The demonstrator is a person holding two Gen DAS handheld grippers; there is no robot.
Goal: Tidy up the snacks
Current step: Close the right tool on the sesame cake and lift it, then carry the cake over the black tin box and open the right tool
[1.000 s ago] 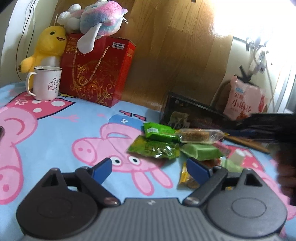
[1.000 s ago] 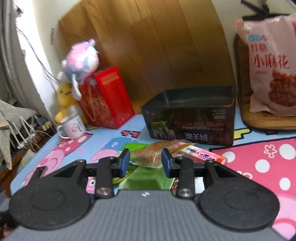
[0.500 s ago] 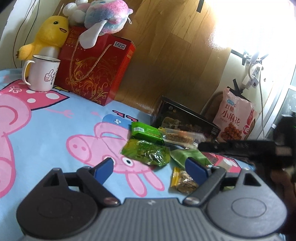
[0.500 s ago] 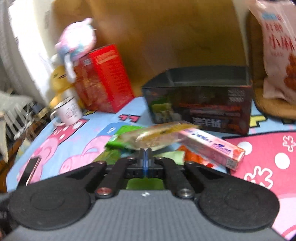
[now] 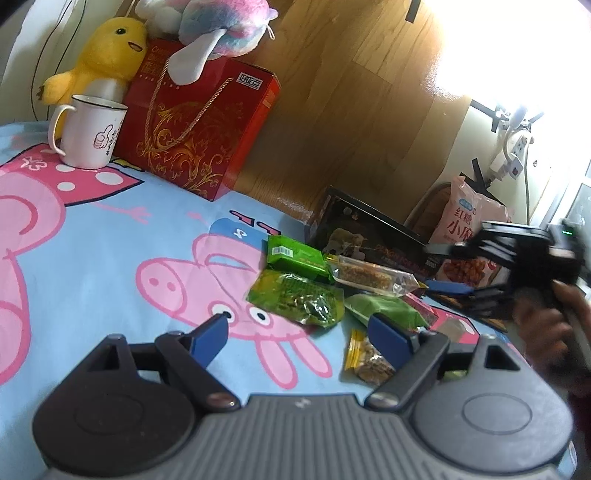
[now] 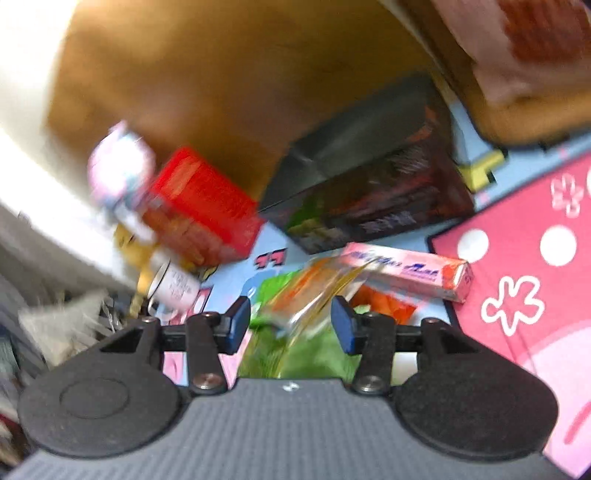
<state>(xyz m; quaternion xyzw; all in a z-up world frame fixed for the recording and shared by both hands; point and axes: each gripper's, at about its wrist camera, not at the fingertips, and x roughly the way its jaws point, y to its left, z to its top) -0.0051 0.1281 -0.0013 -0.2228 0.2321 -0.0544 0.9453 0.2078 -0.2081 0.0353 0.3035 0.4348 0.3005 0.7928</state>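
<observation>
I see the snacks heaped on the cartoon sheet (image 5: 92, 258) before the dark box (image 5: 369, 236): a clear-wrapped bar (image 5: 373, 277) lies across green packets (image 5: 295, 299). My right gripper (image 6: 290, 325) is opening, that bar's blurred tail between its pads, untouched as far as I can tell. My left gripper (image 5: 299, 334) hovers wide apart, empty.

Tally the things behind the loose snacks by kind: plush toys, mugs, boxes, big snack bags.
Plush toys: 2, yellow duck and pastel plush
Mugs: 1, white mug
Boxes: 2, red gift box and dark box
Big snack bags: 1, pink bag
Total: 6
</observation>
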